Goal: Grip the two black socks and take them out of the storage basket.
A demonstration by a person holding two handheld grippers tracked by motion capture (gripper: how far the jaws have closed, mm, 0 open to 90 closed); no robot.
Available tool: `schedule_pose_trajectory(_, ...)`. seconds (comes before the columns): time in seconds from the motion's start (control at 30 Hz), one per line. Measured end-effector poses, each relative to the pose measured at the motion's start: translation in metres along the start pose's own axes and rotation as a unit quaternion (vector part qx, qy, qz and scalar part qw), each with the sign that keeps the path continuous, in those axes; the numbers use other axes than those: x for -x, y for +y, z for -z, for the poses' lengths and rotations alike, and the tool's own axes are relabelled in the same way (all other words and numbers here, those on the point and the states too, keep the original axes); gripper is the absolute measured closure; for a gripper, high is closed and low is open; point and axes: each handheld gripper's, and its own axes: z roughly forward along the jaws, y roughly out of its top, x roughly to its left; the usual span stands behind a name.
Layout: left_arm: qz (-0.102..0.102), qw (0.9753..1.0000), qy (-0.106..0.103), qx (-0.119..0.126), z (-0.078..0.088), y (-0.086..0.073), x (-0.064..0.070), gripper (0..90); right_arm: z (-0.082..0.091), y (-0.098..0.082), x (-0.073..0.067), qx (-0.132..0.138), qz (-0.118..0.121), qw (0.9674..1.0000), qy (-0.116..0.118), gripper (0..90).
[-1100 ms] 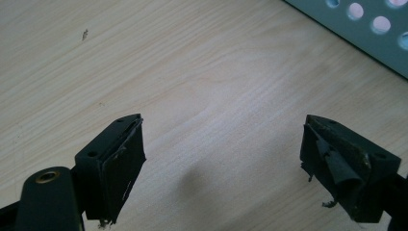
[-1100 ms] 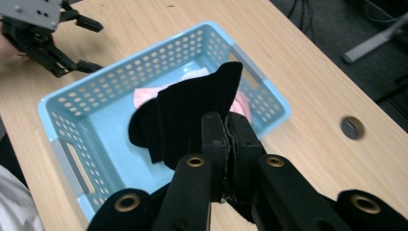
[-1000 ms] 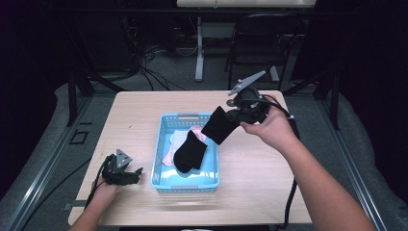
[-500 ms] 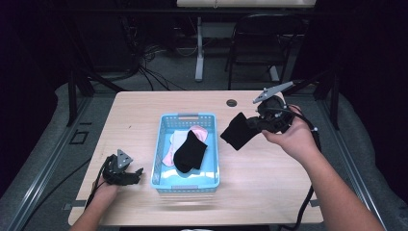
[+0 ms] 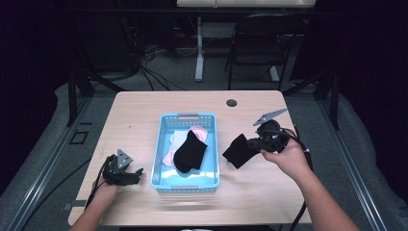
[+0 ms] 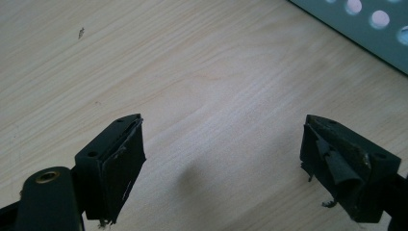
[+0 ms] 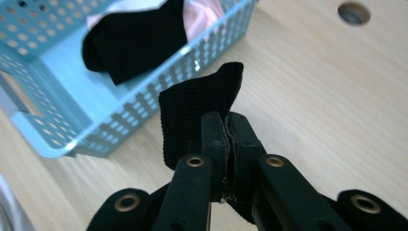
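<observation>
Our arms were bare, with no sleeves on them. Our left gripper [image 5: 126,174] was black, with a small grey three-cornered plate [image 5: 124,158] on top and black cables [image 5: 98,180] trailing from it. Its two jaws were black blocks with worn, torn pads [image 6: 337,166], small screw holes, and a brass ring at a joint. Our right gripper [image 5: 257,143] was black too, with a grey plate [image 5: 269,116] and a thick black cable [image 5: 303,156]. Its black bars had round brass rings [image 7: 195,161] at the joints.
</observation>
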Motion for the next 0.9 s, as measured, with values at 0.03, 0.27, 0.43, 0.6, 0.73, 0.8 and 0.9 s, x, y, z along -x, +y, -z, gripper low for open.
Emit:
schedule_pose_trajectory(0.03,0.0,1.0,0.0,0.0,0.0,0.0,0.0,15.6,-0.004,-0.004,0.003,-0.002,-0.005,1.0,-0.002,87.2)
schedule_pose_trajectory(0.27,0.0,1.0,0.001,0.0,0.0,0.0,0.0,15.6,-0.022,-0.032,0.028,-0.026,-0.047,0.9982,-0.025,87.1)
schedule_pose_trajectory(0.43,-0.001,1.0,0.001,-0.001,0.0,0.0,0.0,15.6,-0.023,-0.042,0.039,-0.034,-0.066,0.9967,-0.035,87.1)
schedule_pose_trajectory(0.6,-0.001,1.0,0.0,-0.001,0.0,0.0,0.0,15.6,-0.02,-0.055,0.052,-0.037,-0.093,0.9941,-0.042,86.6)
schedule_pose_trajectory(0.73,0.0,1.0,0.0,-0.001,-0.001,0.0,0.001,15.6,-0.021,-0.063,0.058,-0.033,-0.107,0.9923,-0.052,77.8)
schedule_pose_trajectory(0.8,0.0,1.0,0.0,-0.002,-0.001,0.0,0.001,15.6,-0.021,-0.063,0.059,-0.031,-0.107,0.992,-0.059,75.2)
schedule_pose_trajectory(0.9,-0.001,1.0,-0.001,-0.003,-0.001,0.0,0.001,15.6,-0.02,-0.062,0.058,-0.028,-0.105,0.9922,-0.061,73.4)
